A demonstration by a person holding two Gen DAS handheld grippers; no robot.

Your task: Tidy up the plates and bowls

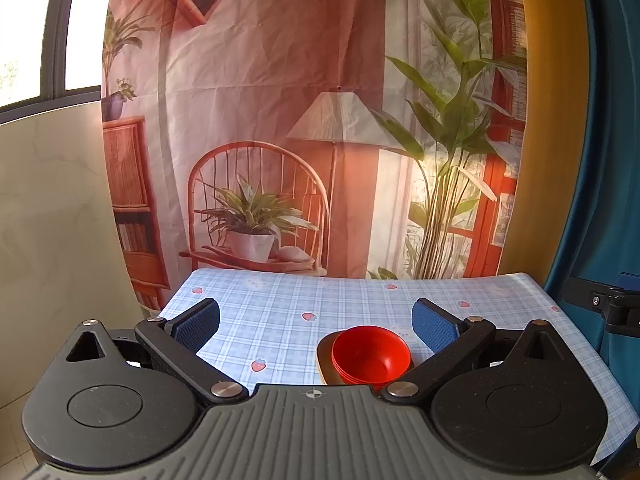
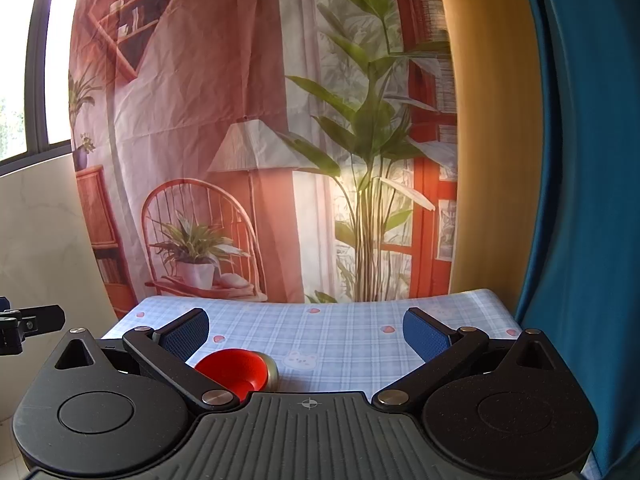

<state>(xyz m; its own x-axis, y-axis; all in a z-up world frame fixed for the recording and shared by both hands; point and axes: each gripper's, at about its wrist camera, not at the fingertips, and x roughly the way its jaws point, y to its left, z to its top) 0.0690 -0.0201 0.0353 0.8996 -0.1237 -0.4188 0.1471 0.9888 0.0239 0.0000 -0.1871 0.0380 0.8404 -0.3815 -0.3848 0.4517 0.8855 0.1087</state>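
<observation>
A stack of red bowls [image 1: 370,354] sits on an olive-yellow plate [image 1: 326,356] on the blue checked tablecloth [image 1: 280,320]. In the left wrist view the stack lies low between the fingers, nearer the right one. My left gripper [image 1: 316,320] is open and empty, held above and behind the stack. In the right wrist view the red bowls [image 2: 234,370] and the plate rim [image 2: 272,368] show at the lower left, partly hidden by the left finger. My right gripper [image 2: 306,334] is open and empty, to the right of the stack.
A printed backdrop [image 1: 300,120] hangs right behind the table's far edge. A blue curtain [image 2: 580,200] hangs at the right. The other gripper's tip shows at the right edge of the left wrist view [image 1: 604,304] and at the left edge of the right wrist view [image 2: 24,324].
</observation>
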